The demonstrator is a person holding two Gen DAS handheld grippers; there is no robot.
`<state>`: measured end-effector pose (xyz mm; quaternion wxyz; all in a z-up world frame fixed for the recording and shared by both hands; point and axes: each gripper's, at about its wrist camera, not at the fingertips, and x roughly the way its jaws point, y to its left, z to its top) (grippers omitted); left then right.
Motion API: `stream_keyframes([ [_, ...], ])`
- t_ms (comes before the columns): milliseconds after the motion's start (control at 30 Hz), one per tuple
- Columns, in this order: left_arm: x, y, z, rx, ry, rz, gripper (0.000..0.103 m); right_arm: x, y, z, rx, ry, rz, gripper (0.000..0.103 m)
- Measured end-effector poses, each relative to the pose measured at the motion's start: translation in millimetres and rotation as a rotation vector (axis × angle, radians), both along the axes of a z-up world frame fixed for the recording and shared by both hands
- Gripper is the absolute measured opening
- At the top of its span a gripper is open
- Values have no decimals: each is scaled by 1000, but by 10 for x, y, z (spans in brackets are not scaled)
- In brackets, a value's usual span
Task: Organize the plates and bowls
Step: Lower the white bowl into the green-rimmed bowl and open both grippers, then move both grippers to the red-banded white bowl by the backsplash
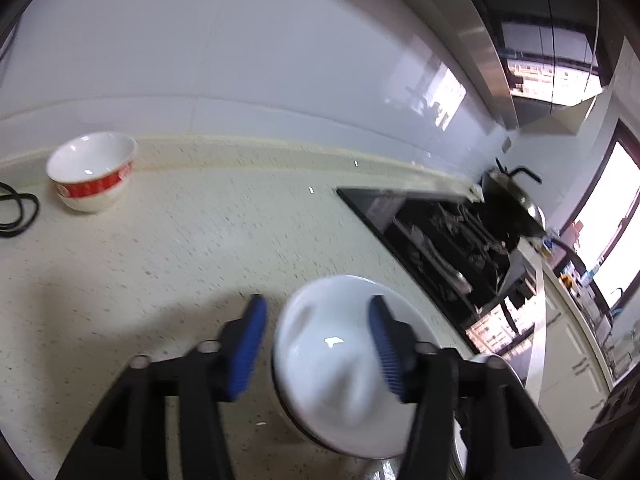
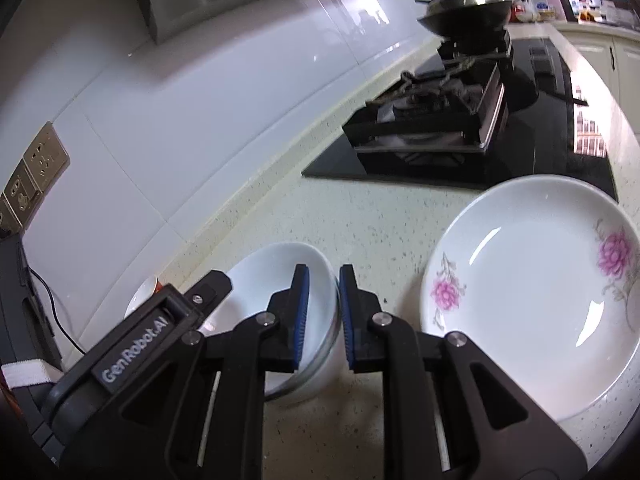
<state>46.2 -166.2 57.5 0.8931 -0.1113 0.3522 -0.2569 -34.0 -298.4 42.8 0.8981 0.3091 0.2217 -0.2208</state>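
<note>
In the left wrist view my left gripper (image 1: pixel 316 336) is open above a plain white bowl (image 1: pixel 332 364) on the counter, its right finger over the bowl's inside, its left finger outside the rim. A white bowl with a red band (image 1: pixel 92 170) stands far left by the wall. In the right wrist view my right gripper (image 2: pixel 324 312) has its blue pads on either side of the rim of the white bowls (image 2: pixel 280 280), a small gap showing. A white plate with pink flowers (image 2: pixel 536 292) lies to the right. The left gripper (image 2: pixel 132 344) shows at the left.
A black gas stove (image 2: pixel 436 128) with a wok (image 2: pixel 464 12) sits further along the speckled counter (image 2: pixel 360 220). A black cable (image 1: pixel 20 216) lies at the far left. Wall sockets (image 2: pixel 36 172) are on the white tiled wall.
</note>
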Motion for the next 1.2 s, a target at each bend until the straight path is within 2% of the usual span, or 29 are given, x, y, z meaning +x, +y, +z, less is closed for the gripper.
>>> stream_keyframes([
  [67,-1,63,32,-30,-2,17,70,-20,-9,19,3,-17,-3,40],
  [133,10,141,69,-56,-2,49,76,-70,-46,29,22,-48,-26,52],
  [233,33,259,96,-46,2,130,84,-143,-80,71,31,-100,-53,53],
  [333,95,374,72,-47,44,179,84,-135,-49,115,16,-116,-38,56],
  [467,187,497,34,25,107,248,85,-116,-37,127,18,-114,-24,60],
  [600,326,642,28,147,185,295,85,-102,-14,116,15,-111,-21,61],
  [667,324,713,84,196,150,317,85,-93,29,127,-2,-117,-8,61],
  [767,225,749,257,283,-28,324,85,-82,104,150,-33,-133,13,64],
  [867,42,738,394,348,-256,253,85,-73,189,185,-65,-157,50,68],
  [933,-22,765,430,357,-335,226,85,-66,242,208,-84,-173,72,71],
  [967,-20,790,427,360,-337,216,85,-56,269,214,-89,-179,91,71],
  [1033,39,917,372,342,-278,198,85,-40,310,219,-90,-188,119,73],
  [1133,161,1150,238,286,-202,246,85,-1,414,229,-112,-189,169,74],
  [1200,263,1256,143,275,-146,282,85,29,515,241,-138,-189,210,75],
])
